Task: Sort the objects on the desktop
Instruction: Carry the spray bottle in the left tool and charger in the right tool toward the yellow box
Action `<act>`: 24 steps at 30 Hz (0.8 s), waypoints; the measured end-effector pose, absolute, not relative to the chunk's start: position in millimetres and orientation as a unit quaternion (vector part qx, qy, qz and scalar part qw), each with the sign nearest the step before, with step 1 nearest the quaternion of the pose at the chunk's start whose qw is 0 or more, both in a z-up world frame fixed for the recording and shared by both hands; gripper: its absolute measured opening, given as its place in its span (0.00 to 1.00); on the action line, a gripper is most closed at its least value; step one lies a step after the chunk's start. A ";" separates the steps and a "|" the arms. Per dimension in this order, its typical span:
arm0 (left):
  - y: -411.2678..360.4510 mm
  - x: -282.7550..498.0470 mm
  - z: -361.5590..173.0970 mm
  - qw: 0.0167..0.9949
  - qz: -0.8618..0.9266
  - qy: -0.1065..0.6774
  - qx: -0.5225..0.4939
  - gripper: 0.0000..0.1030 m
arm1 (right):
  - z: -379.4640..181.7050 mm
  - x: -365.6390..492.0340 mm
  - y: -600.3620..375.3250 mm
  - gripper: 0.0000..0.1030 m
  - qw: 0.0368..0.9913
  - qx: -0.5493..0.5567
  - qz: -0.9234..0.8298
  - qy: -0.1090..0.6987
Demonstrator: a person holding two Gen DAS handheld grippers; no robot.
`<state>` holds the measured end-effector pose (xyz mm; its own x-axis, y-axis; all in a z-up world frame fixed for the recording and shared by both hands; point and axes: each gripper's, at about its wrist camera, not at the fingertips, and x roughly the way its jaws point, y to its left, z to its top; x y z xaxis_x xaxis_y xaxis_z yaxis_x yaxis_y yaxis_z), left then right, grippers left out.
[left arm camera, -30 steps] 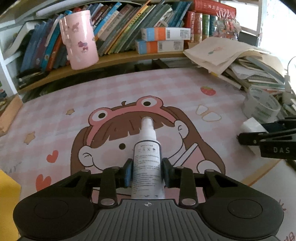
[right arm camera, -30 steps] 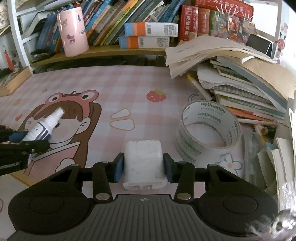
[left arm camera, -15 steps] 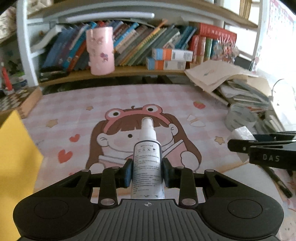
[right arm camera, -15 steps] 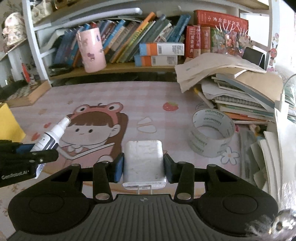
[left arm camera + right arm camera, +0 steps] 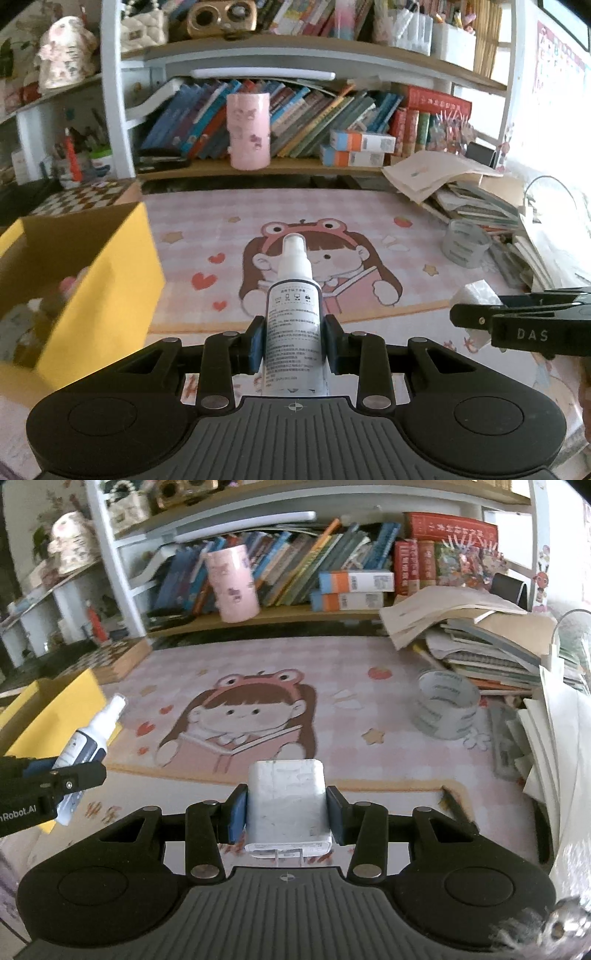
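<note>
- Two views show the scene; first, the left wrist view. The left gripper (image 5: 294, 341) has its jaws closed on a white spray bottle (image 5: 294, 325), which stands between the pads with its nozzle pointing away from the camera, lifted clear of the tabletop (image 5: 424, 325).
- Beneath lies a pink cartoon mat (image 5: 332, 221). A yellow box (image 5: 92, 291) sits just to the left, open-topped; its contents are blurred and I cannot name them.
- At the right edge the right gripper (image 5: 517, 325) comes in side-on, with a white thing partly showing behind its finger.
- Further back: a pink cup (image 5: 248, 131) on the lower shelf in front of slanting books (image 5: 314, 118), a roll of clear tape (image 5: 466, 245) on the mat, and a heap of papers and notebooks (image 5: 480, 199) at right.
- Next, the right wrist view. The right gripper (image 5: 286, 808) has its jaws gripping a white charger block (image 5: 286, 805), held square between the blue pads, its plug end towards the camera and partly hidden by the gripper body.
- At left the left gripper (image 5: 55, 782) appears side-on with the spray bottle (image 5: 92, 734) tilted up, over the near corner of the yellow box (image 5: 55, 701), which the frame edge cuts off.
- The tape roll (image 5: 447, 709) stands on the mat at right, just beside the paper heap (image 5: 498, 642); the pink cup (image 5: 232, 587) looks blurred.
</note>
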<state>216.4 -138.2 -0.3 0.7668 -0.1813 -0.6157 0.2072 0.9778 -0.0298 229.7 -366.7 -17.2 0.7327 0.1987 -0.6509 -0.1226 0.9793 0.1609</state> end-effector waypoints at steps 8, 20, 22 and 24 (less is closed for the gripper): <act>-102.5 184.5 4.4 0.940 -0.120 0.320 0.016 0.31 | -8.7 195.9 -328.5 0.39 0.933 0.060 0.083 0.345; -28.4 130.9 2.4 0.939 -0.125 0.321 0.008 0.31 | -4.0 145.8 -245.3 0.39 0.932 0.048 0.088 0.348; -16.1 121.1 0.4 0.938 -0.122 0.324 0.007 0.31 | -3.2 137.7 -231.4 0.39 0.933 0.045 0.090 0.346; -2.9 112.2 -0.9 0.937 -0.120 0.327 0.004 0.30 | -2.9 130.0 -217.6 0.39 0.932 0.043 0.092 0.347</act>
<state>112.2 -2.9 -0.9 0.7574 -0.2218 -0.6142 0.2271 0.9713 -0.0707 130.0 -217.6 -2.9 0.7427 0.2002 -0.6390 -0.1412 0.9796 0.1428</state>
